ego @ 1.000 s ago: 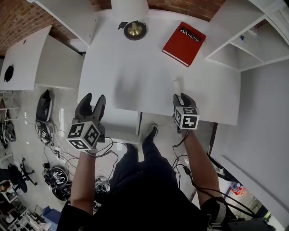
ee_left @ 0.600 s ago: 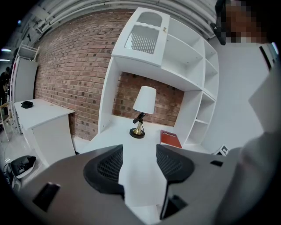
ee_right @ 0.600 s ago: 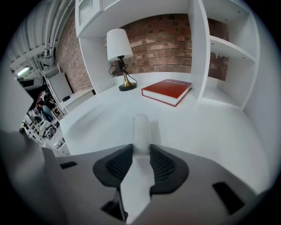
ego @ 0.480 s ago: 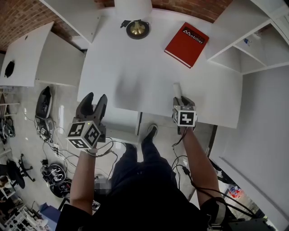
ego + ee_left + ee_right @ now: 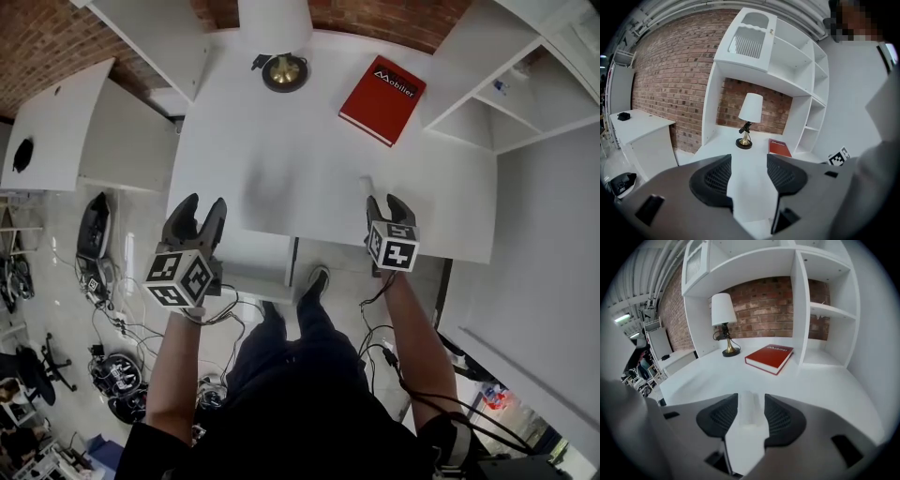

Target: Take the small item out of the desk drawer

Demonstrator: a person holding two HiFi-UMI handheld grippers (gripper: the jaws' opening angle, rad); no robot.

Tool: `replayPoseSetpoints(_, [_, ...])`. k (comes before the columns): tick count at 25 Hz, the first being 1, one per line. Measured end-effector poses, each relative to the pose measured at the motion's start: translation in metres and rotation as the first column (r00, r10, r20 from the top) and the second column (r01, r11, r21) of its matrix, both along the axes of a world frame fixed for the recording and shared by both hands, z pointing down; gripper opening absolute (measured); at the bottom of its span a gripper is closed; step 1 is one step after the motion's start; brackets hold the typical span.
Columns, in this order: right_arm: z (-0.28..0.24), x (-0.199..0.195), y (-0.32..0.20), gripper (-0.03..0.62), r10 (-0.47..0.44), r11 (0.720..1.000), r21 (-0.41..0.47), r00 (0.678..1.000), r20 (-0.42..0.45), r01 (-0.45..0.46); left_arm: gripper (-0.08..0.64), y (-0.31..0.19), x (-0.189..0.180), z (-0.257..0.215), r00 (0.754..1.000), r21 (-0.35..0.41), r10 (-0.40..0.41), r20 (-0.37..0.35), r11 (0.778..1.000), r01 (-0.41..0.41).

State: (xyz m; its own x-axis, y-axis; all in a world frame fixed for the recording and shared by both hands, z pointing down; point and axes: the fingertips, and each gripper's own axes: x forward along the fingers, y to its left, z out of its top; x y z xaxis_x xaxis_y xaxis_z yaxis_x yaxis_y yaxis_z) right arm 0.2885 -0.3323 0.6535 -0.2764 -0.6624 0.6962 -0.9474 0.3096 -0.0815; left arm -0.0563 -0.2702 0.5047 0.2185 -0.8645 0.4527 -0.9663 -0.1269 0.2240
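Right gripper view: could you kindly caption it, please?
Right gripper, jaws opening, a small white block between them; red book and lamp on the desk beyond.

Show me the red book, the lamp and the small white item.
red book [image 5: 382,86], head view, cover middle.
lamp [image 5: 283,72], head view, brass base.
small white item [image 5: 750,408], right gripper view, top face.

One lamp, one red book — one small white item, one desk.
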Motion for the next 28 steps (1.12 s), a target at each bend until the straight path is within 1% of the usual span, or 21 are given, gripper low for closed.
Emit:
replayPoseSetpoints(5, [-0.047, 0.009, -0.003, 0.172, 0.073, 0.988, 0.133, 0.997, 0.012, -0.074, 0.229, -0.006, -0.003, -0.016, 0.999, 0.032, 0.04, -0.007, 0.999, -0.039])
replayPoseSetpoints(7, [-0.071, 0.011, -0.004, 0.163, 0.102, 0.975, 0.195, 0.994, 0.027, -0.106, 0.229, -0.012, -0.005, -0.026, 0.998, 0.061, 0.062, -0.007, 0.996, -0.062])
replayPoseSetpoints(10, [-0.113, 0.01, 0.001, 0.156, 0.129, 0.946, 0.293, 0.99, 0.052, -0.139, 0.229, -0.015, -0.01, -0.046, 0.995, 0.103, 0.096, 0.015, 0.99, -0.097])
replayPoseSetpoints(14, [-0.179, 0.005, 0.009, 0.149, 0.14, 0.895, 0.419, 0.988, 0.067, -0.155, 0.229, -0.023, -0.024, -0.087, 0.99, 0.188, 0.126, 0.067, 0.973, -0.137])
replayPoseSetpoints(17, [-0.23, -0.001, 0.017, 0.135, 0.147, 0.849, 0.503, 0.986, 0.075, -0.164, 0.229, -0.026, -0.036, -0.124, 0.988, 0.26, 0.13, 0.085, 0.954, -0.148])
replayPoseSetpoints(23, [-0.319, -0.021, 0.045, 0.137, 0.154, 0.756, 0.631, 0.985, 0.084, -0.172, 0.229, -0.014, -0.047, -0.179, 0.984, 0.358, 0.154, 0.085, 0.917, -0.174])
replayPoseSetpoints(25, [-0.342, -0.031, 0.056, 0.133, 0.147, 0.733, 0.658, 0.985, 0.095, -0.173, 0.229, -0.006, -0.051, -0.196, 0.984, 0.395, 0.161, 0.078, 0.901, -0.178])
replayPoseSetpoints(28, [-0.372, -0.044, 0.072, 0.104, 0.138, 0.702, 0.69, 0.984, 0.113, -0.178, 0.227, 0.008, -0.056, -0.22, 0.983, 0.447, 0.17, 0.064, 0.876, -0.181])
